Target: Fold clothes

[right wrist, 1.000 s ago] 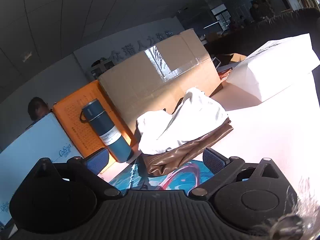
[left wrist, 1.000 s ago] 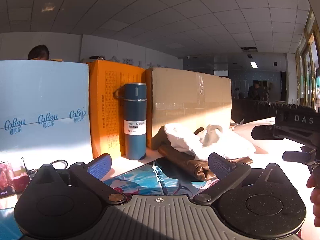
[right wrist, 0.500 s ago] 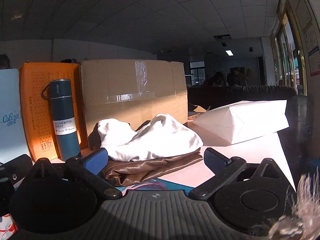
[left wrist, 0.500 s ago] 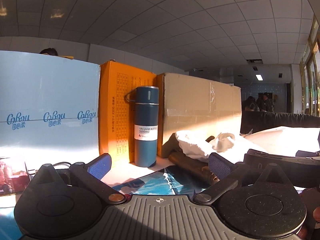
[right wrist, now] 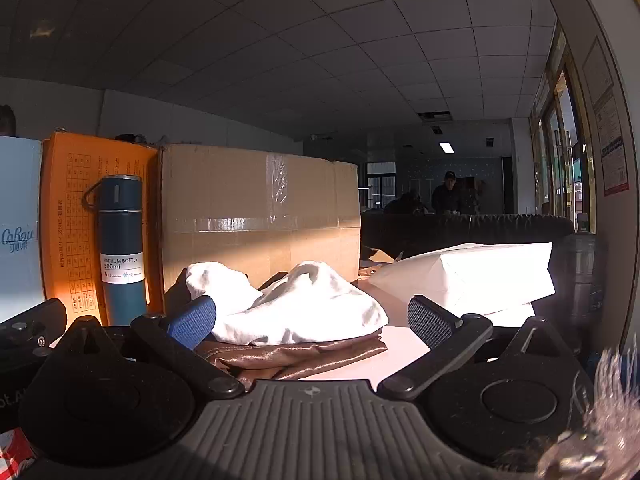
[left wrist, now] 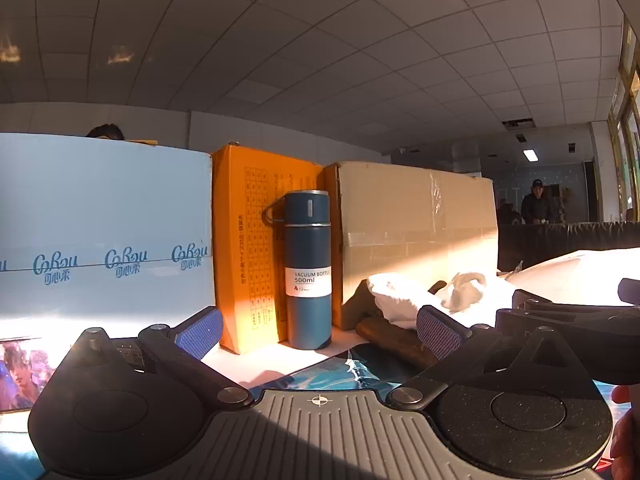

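A crumpled white garment (right wrist: 296, 308) lies on top of a shiny brown garment (right wrist: 304, 354) on the table, straight ahead of my right gripper (right wrist: 312, 320). That gripper is open and holds nothing, its blue pads just short of the pile. In the left wrist view the same white garment (left wrist: 404, 296) and brown garment (left wrist: 396, 338) sit to the right of centre. My left gripper (left wrist: 316, 330) is open and empty, low over the table, pointing at a blue vacuum bottle (left wrist: 308, 268). The right gripper's body (left wrist: 568, 316) shows at the right edge there.
A light blue box (left wrist: 100, 232), an orange box (left wrist: 252, 256) and a cardboard box (right wrist: 260, 220) stand in a row behind the clothes, with the bottle (right wrist: 120, 248) before them. A white paper bag (right wrist: 480, 276) lies right. A printed mat (left wrist: 332, 372) covers the table. People stand far back.
Both grippers have dropped lower and levelled out, so the views look flat across the table. The right gripper has untilted and come closer to the clothes pile. The clothes have not moved.
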{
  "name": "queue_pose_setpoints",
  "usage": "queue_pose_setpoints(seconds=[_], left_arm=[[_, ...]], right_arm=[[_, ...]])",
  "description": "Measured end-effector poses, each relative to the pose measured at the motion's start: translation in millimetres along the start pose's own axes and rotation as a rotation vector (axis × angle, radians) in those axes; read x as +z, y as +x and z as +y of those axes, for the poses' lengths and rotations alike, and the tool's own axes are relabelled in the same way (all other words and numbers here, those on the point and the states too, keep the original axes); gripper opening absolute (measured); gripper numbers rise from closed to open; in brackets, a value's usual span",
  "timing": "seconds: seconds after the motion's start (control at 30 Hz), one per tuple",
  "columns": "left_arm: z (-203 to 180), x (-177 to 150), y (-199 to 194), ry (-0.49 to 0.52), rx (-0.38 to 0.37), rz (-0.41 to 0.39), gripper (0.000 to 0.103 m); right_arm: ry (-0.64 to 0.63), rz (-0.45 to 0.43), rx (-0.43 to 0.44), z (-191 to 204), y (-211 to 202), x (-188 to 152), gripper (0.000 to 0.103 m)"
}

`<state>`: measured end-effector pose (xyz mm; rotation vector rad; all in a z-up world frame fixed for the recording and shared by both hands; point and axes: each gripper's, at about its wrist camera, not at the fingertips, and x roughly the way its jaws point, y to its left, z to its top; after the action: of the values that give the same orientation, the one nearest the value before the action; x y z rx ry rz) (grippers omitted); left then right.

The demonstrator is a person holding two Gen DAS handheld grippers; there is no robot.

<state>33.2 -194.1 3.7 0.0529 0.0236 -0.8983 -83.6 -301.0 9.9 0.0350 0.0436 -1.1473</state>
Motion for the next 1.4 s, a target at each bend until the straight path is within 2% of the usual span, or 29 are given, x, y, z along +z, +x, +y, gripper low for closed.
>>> queue_pose_setpoints(seconds=[0.43, 1.4], left_arm=[[0.3, -0.5, 1.3, 0.003, -0.003, 0.005, 0.103], [-0.9, -1.0, 3.1, 0.006, -0.017, 0.013, 0.103]], right_arm=[[0.03, 0.025, 0.037, -3.3, 3.6, -0.6, 0.103], [0.047, 0.038, 0.045, -5.8, 4.8, -1.1, 0.103]])
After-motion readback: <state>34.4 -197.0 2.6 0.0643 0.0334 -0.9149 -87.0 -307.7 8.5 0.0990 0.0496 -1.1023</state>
